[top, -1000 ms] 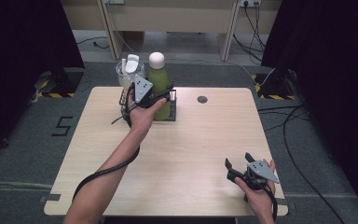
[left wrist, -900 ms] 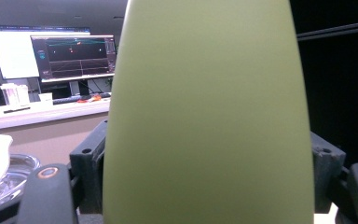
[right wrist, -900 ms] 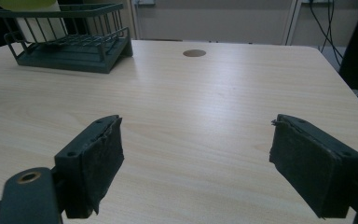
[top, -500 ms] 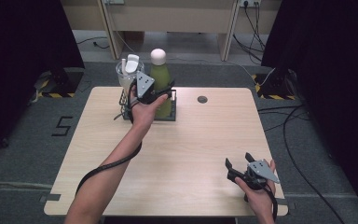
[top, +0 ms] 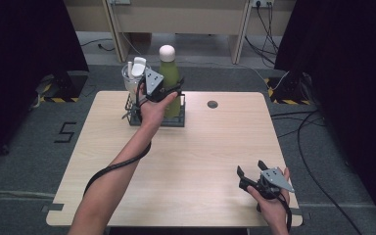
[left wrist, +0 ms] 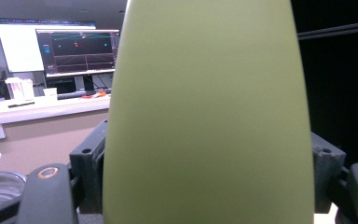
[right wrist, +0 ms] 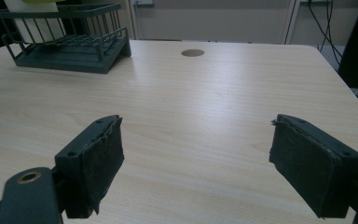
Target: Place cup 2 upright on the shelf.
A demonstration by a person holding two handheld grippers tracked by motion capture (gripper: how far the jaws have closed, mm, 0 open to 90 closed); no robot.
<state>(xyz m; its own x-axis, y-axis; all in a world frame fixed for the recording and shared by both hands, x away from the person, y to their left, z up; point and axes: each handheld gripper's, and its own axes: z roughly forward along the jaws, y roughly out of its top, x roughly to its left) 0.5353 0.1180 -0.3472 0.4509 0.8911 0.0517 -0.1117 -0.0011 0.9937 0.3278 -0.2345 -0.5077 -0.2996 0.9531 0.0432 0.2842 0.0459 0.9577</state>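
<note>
Lifting: your left gripper is clamped on the green bottle, and over the last second bottle and hand have drifted a little up and away from you.
Left grip: jaws closed on the bottle's body; in the left gripper view the green bottle sits squarely between the two black jaws, pressed on both sides.
Beside your left gripper: a clear cup with a white object in it stands just to its left, in the same dark rack.
Below your left gripper: the bottle's base is hidden behind your hand, so you cannot tell whether it has cleared the rack floor yet.
What the shift means: the bottle looks to be coming out of the rack, an early step; the set-down is still ahead.
Watch: the rack's wire front sits close under the bottle; a tilt here could catch it.
Right gripper: resting low near your edge of the table, well apart from the rack, jaws spread wide and empty.
Ahead of your right gripper: bare wood, then the rack far off to its left.
</note>
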